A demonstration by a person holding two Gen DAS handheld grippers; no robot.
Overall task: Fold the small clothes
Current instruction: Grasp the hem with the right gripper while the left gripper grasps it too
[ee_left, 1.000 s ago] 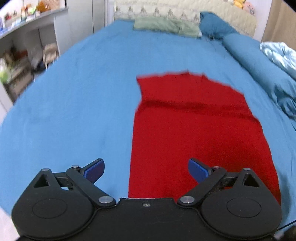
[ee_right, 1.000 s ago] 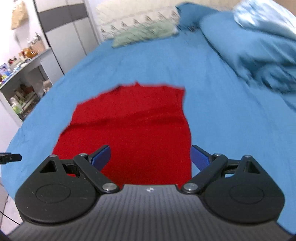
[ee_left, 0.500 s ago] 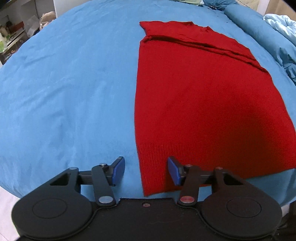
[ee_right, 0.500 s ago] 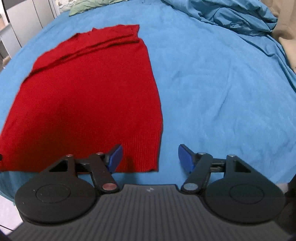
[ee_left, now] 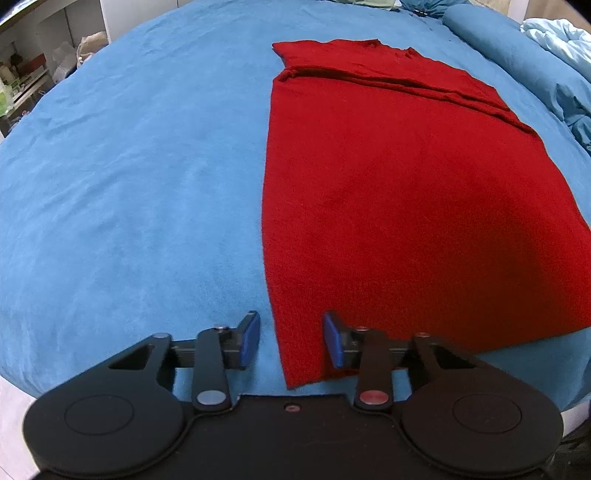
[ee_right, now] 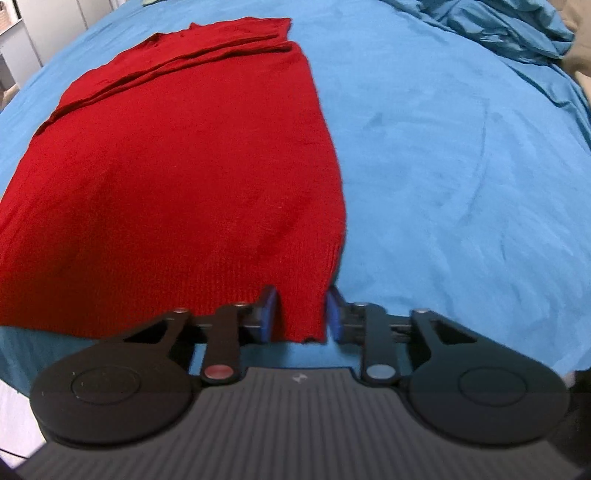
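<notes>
Both tongs are closing on the red sweater [ee_left: 406, 192] hem corners at the bed [ee_left: 129, 184] near edge: left gripper [ee_left: 291, 339] and right gripper [ee_right: 300, 314] should pinch both layers evenly before lifting.

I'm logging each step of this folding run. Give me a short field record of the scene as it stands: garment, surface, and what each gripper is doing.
garment: red knit garment, spread flat, upper end folded over
surface: blue bedsheet
left gripper: closing, near left hem corner between its fingers, pads not yet pressing
right gripper: closing, near right hem corner between its fingers, pads close against the fabric sides
other: crumpled blue duvet at the far right
</notes>
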